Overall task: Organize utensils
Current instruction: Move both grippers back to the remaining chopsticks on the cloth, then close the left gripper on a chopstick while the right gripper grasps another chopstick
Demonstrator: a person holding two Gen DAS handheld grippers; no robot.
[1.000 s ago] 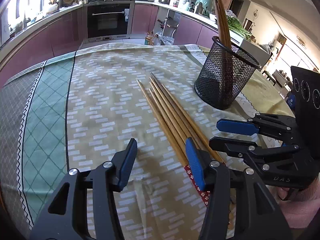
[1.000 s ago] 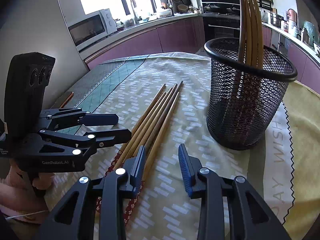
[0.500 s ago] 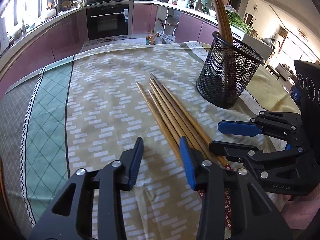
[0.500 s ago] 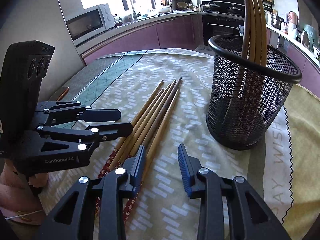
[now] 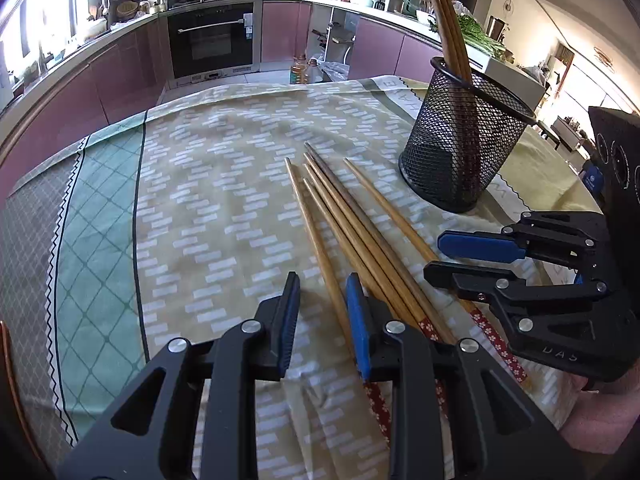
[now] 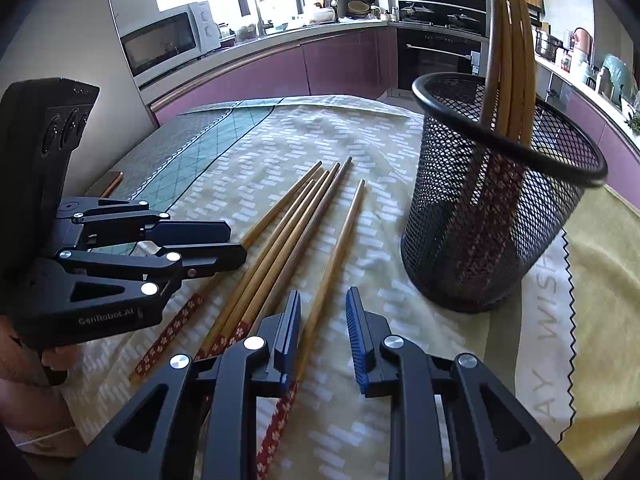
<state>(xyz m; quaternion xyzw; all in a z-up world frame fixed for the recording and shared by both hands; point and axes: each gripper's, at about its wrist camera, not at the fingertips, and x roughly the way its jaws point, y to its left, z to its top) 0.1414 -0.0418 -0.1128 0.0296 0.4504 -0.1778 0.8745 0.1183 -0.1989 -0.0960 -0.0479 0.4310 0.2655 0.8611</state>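
Note:
Several wooden chopsticks (image 5: 340,216) with red flowered ends lie on the tablecloth; they also show in the right wrist view (image 6: 288,236). One chopstick (image 6: 340,240) lies a little apart on the right. A black mesh holder (image 5: 464,140) stands upright with a few chopsticks in it; it also shows in the right wrist view (image 6: 492,192). My left gripper (image 5: 322,288) is open and empty, low over the leftmost chopstick. My right gripper (image 6: 322,308) is open and empty, with the separated chopstick running under its left finger.
The table carries a patterned cloth with a green checked band (image 5: 92,216) on the left. A yellow mat with a zigzag edge (image 6: 592,288) lies under the holder. Kitchen counters and an oven (image 5: 212,36) stand behind the table.
Both grippers have moved forward along the chopsticks and their jaws have narrowed somewhat. One chopstick on the right side of the bundle now lies apart from the others.

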